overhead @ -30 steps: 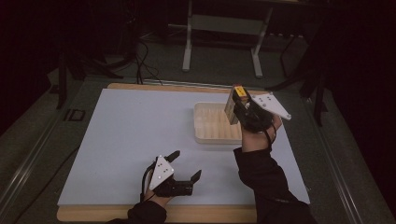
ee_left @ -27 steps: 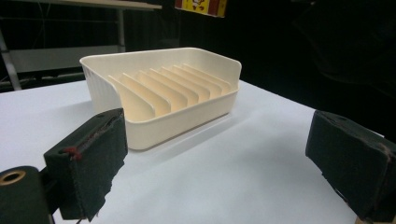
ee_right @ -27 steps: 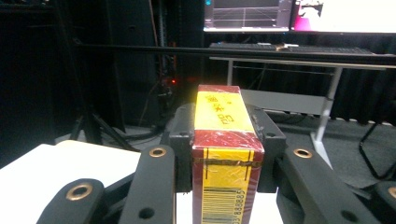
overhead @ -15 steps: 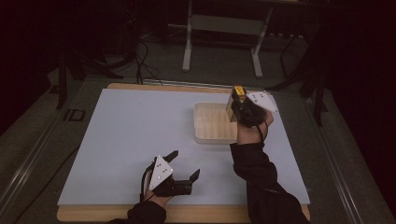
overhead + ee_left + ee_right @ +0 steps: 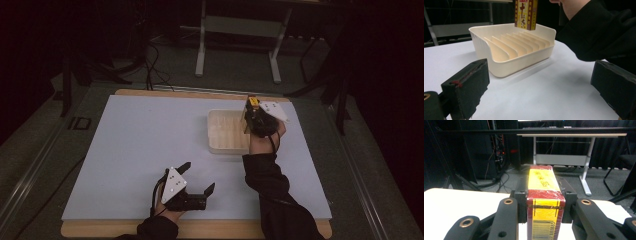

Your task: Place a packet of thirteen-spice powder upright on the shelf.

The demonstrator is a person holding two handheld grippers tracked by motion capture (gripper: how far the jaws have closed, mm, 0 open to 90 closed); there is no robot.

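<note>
A cream tray [image 5: 214, 136] with upright dividers stands right of the mat's middle. My right gripper [image 5: 251, 116] hangs over its right end, shut on a red and yellow box [image 5: 253, 103] held upright. The right gripper view looks along the box [image 5: 543, 202], which sits clamped between the jaws of my right gripper [image 5: 544, 218]. From the left gripper view, the box [image 5: 526, 13] hovers just above the tray's [image 5: 519, 63] far slots. My left gripper [image 5: 199, 176] rests near the front edge; its jaws have just been opening and nothing is between them [image 5: 539, 82].
A white mat [image 5: 130, 150] covers the wooden table [image 5: 100, 231]. The person's dark sleeve [image 5: 267, 185] stretches from the front edge to the tray. Beyond the table are a desk frame [image 5: 237, 25] and floor cables [image 5: 150, 55].
The right hand has come down with the box, closer to the tray's right end. The left gripper stayed in place with its jaws slightly wider apart.
</note>
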